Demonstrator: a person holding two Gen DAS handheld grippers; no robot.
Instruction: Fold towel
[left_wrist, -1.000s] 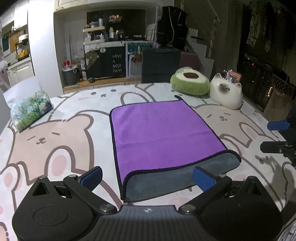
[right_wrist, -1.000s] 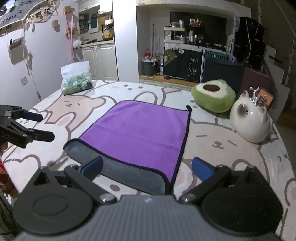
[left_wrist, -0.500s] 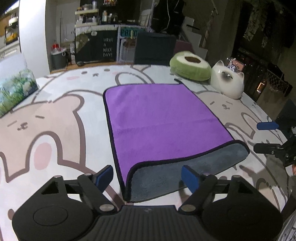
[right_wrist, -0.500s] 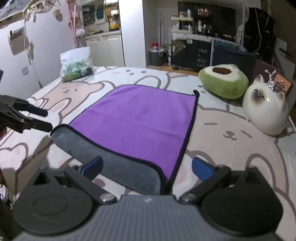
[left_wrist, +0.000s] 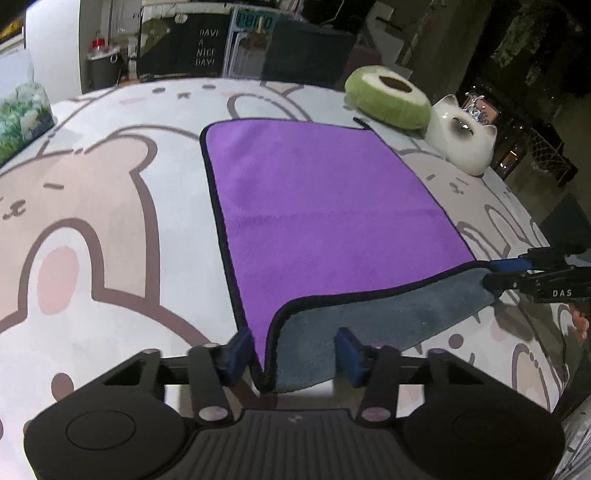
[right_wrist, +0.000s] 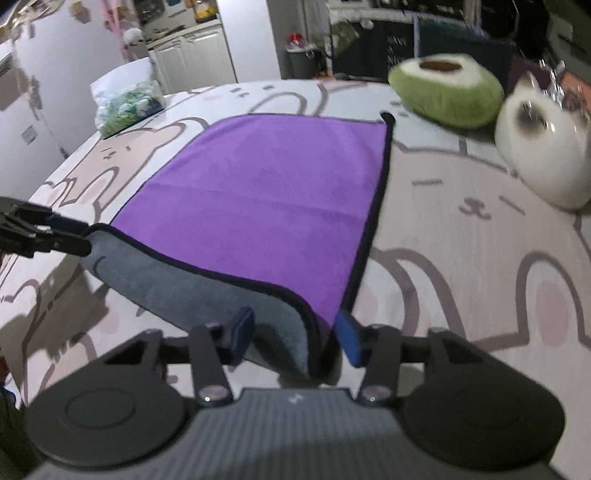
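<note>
A purple towel (left_wrist: 317, 206) with a grey underside and black trim lies flat on the bear-print table cover (left_wrist: 110, 206); it also shows in the right wrist view (right_wrist: 258, 192). Its near edge is folded over, grey side up. My left gripper (left_wrist: 293, 350) is partly open, its jaws straddling the near left corner. My right gripper (right_wrist: 293, 338) is partly open around the near right corner. Each gripper shows in the other's view, the right gripper (left_wrist: 517, 275) and the left gripper (right_wrist: 62, 236), at the towel's edge.
A green avocado cushion (left_wrist: 388, 98) and a white cat figure (left_wrist: 461, 146) sit at the far right of the table. A bag with a green print (left_wrist: 22, 114) sits at the far left. Kitchen shelves and cabinets stand beyond the table.
Both grippers moved forward and down to the towel's near corners. Their jaws narrowed from wide open to partly open around the folded edge.
</note>
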